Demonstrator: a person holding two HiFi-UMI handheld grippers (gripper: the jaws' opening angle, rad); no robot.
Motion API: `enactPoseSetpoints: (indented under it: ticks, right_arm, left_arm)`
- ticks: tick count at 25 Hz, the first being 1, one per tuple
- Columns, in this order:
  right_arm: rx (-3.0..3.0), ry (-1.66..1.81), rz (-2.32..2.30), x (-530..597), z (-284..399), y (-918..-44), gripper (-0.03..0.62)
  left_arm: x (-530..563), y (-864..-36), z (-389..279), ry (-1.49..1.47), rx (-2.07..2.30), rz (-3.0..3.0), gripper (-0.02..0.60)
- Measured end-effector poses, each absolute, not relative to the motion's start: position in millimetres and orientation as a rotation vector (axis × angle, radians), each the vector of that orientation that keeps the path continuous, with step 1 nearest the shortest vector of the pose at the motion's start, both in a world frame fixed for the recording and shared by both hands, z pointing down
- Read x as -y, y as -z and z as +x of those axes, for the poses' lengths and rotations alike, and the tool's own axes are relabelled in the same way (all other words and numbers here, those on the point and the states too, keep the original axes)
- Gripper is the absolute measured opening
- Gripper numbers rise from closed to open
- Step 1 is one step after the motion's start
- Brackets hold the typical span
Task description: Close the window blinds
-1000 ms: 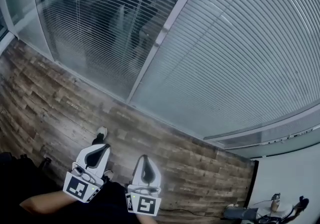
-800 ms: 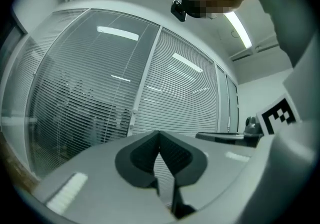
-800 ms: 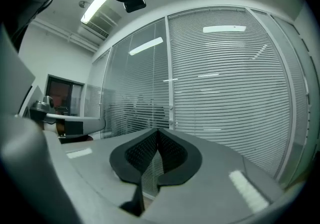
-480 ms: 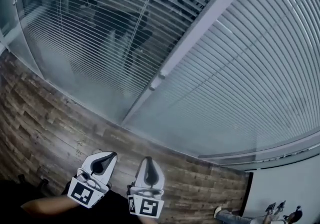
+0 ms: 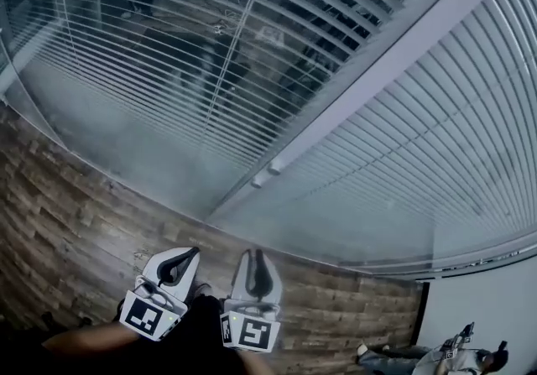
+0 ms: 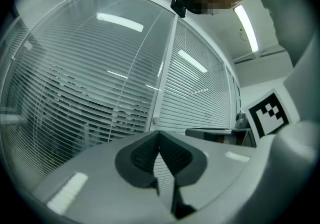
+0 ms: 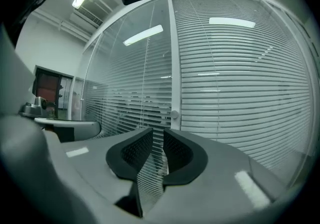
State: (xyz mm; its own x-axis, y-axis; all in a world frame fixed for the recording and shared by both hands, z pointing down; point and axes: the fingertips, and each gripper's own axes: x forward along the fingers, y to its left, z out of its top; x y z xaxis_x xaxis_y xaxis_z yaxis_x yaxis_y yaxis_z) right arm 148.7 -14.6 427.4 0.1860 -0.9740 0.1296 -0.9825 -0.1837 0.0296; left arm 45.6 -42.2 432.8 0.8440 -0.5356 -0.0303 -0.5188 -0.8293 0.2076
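Slatted blinds sit behind a glass wall. The left panel [image 5: 159, 46] has its slats turned open, with a dark room showing through; the right panel [image 5: 445, 138] has its slats flat and pale. A small round knob [image 5: 274, 169] sits on the frame post between them, also in the left gripper view [image 6: 155, 119] and the right gripper view [image 7: 174, 115]. My left gripper [image 5: 183, 257] is held low, well short of the glass, shut with nothing in it. Beside it, my right gripper [image 5: 256, 257] has its jaws opening, a narrow gap with nothing between them.
A wood plank floor [image 5: 75, 222] runs along the foot of the glass. A person's legs [image 5: 419, 358] lie at the bottom right by a white wall [image 5: 491, 306]. A desk [image 7: 65, 125] shows at the left of the right gripper view.
The view has tipped up and drawn nearer the glass, bringing the knob on the post into sight. The right gripper's jaws have parted slightly. Both grippers stay low, side by side.
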Motion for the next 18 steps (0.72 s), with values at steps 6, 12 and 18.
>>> enactPoseSetpoints:
  ticks: [6, 12, 18]
  right_arm:
    - [1.958, -0.086, 2.269, 67, 182, -427, 0.089]
    - [1.914, -0.067, 2.290, 97, 191, -449, 0.109]
    - [1.840, -0.023, 2.217, 135, 210, -420, 0.123]
  left_arm:
    - [70, -421, 72, 0.151, 0.888, 2.834, 0.002]
    - [75, -445, 64, 0.148, 0.899, 2.826, 0.002]
    - [92, -423, 68, 0.166, 0.895, 2.817, 0.002]
